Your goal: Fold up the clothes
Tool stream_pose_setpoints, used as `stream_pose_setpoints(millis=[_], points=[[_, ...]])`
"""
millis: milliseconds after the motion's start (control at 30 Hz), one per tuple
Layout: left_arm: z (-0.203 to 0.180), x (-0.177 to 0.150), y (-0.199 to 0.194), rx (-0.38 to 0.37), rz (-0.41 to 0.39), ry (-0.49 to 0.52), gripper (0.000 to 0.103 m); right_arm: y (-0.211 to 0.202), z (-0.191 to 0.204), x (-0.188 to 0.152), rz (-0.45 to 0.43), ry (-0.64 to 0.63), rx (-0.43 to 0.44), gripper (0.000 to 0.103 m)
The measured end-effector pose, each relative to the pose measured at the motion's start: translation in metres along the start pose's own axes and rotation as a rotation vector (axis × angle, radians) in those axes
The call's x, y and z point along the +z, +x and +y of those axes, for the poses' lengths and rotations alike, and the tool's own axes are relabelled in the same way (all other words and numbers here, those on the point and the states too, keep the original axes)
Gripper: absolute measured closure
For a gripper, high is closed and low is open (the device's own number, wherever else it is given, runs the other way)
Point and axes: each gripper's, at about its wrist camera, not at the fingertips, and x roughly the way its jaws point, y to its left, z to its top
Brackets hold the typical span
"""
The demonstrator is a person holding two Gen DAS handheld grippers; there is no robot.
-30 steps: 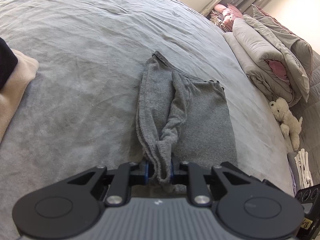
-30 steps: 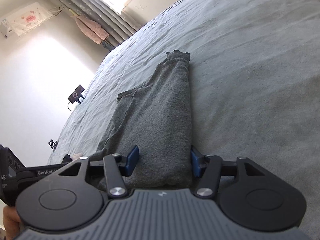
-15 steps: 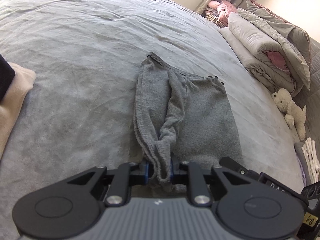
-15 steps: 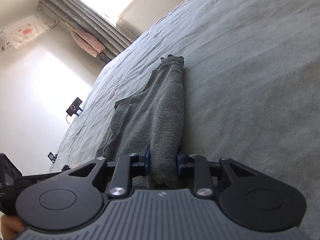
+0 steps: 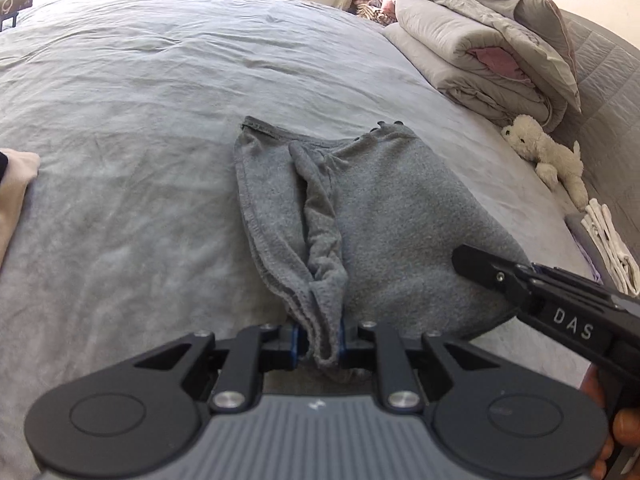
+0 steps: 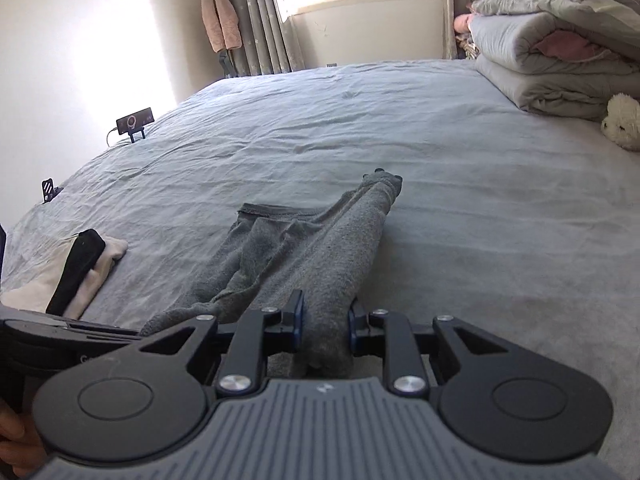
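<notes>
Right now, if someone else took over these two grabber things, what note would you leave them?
Left gripper: clamped on the near left edge of the grey garment.
Right gripper: jaws closing on the near right edge, fabric between them.
Garment lies on the bed, folded lengthwise, far end flat.
Done: both near corners taken up.
Left: probably carry the near end over to the far end, then smooth.

The grey garment (image 5: 384,220) is seen as a napped, fleecy knit with a matt, slightly rough face and stitched hems. The bed cover (image 5: 140,100) is presented as smooth, matt woven cloth, finely creased. Matt black plastic with bright metal screw heads is shown on the left gripper (image 5: 319,340). A plush pile is shown on the toy (image 5: 548,152).
</notes>
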Motion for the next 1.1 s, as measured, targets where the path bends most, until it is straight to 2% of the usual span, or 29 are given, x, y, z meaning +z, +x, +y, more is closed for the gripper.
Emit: stream_pose_setpoints(millis=[100,200,267,333,467,533,800,967,1100], points=[[0.005,0.003,0.006,0.001,0.018,-0.026,0.086,0.029,-0.016,-0.006,0.096,0.076,0.007,0.073],[0.008,0.003,0.008,-0.004,0.027,-0.049,0.086,0.037,-0.041,-0.006,0.104,0.297,0.113,0.056],[0.009,0.002,0.008,-0.006,0.028,-0.056,0.086,0.04,-0.057,-0.008,0.106,0.435,0.174,0.055],[0.01,0.002,0.008,-0.009,0.029,-0.064,0.086,0.044,-0.063,-0.009,0.105,0.494,0.202,0.055],[0.01,0.003,0.011,-0.023,0.031,-0.068,0.085,0.04,-0.051,-0.006,0.096,0.435,0.172,0.057],[0.01,0.002,0.01,-0.031,0.024,-0.057,0.083,0.038,-0.047,-0.005,0.092,0.402,0.136,0.07],[0.01,-0.001,0.012,-0.043,0.001,-0.042,0.071,0.039,-0.028,-0.009,0.071,0.289,0.064,0.074],[0.008,-0.001,0.015,-0.112,0.006,-0.048,0.038,0.039,-0.025,-0.009,0.067,0.257,0.048,0.074],[0.006,-0.001,0.017,-0.123,-0.003,-0.044,0.033,0.038,-0.021,-0.009,0.063,0.224,0.033,0.074]])
